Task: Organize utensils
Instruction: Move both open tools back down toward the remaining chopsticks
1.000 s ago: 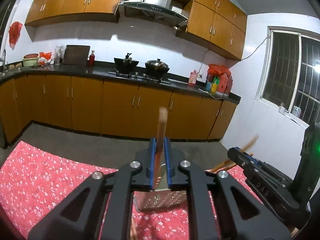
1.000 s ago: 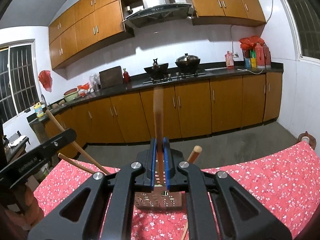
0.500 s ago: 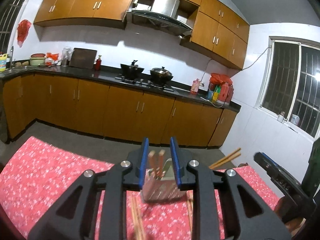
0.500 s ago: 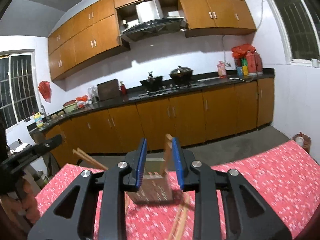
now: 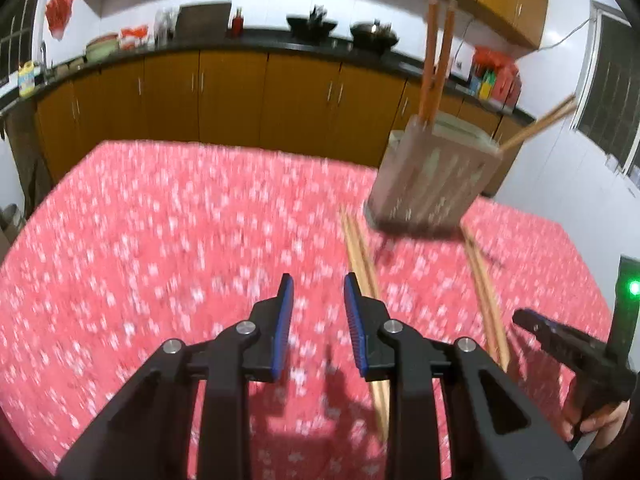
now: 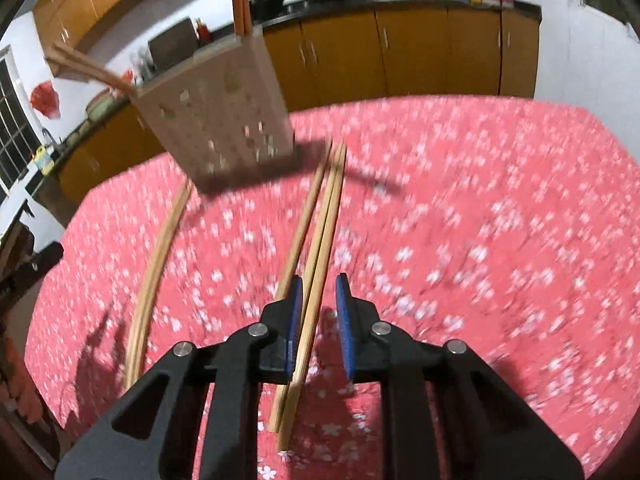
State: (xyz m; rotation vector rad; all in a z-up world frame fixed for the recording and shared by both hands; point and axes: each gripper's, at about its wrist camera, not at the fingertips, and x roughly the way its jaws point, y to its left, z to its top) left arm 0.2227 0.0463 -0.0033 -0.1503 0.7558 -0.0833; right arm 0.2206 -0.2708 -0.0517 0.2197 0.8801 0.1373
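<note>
A grey perforated utensil holder [image 5: 434,182] stands on the red floral tablecloth [image 5: 168,248], with two reddish-brown chopsticks [image 5: 436,64] upright in it and a tan pair [image 5: 538,126] leaning out. It also shows in the right wrist view [image 6: 218,116]. Loose tan chopsticks lie on the cloth: one pair [image 5: 366,280] and another [image 5: 486,296]. My left gripper [image 5: 316,320] is open and empty, just left of a pair. My right gripper [image 6: 319,320] is open, low over a loose pair [image 6: 316,280] that runs between its fingers. Another pair [image 6: 158,268] lies to the left.
The table's far edge [image 5: 240,146] faces wooden kitchen cabinets [image 5: 224,96] and a dark counter with pots. My right gripper shows at the right edge of the left wrist view [image 5: 568,344]. A white wall and a window are at right.
Both grippers have let go of chopsticks into the holder, opened, pulled back and tilted down towards the loose chopsticks on the cloth.
</note>
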